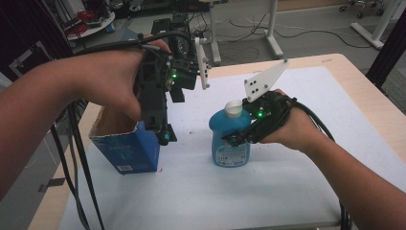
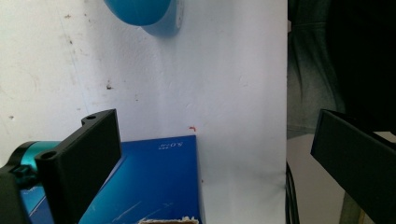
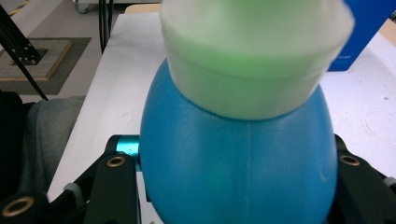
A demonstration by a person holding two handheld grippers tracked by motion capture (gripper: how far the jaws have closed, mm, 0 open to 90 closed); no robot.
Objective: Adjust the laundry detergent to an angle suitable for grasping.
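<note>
The right hand-held gripper [image 1: 235, 138] pinches a blue bottle [image 1: 230, 139] with a white cap [image 1: 233, 109] between its two jaws, the bottle standing upright near the middle of the white-covered counter [image 1: 297, 182]. The left hand-held gripper [image 1: 163, 132] hangs with its jaws spread and nothing between them, pointing down just above the open top of a blue box [image 1: 125, 146]. That box stands near the counter's left edge, apart from the bottle.
</note>
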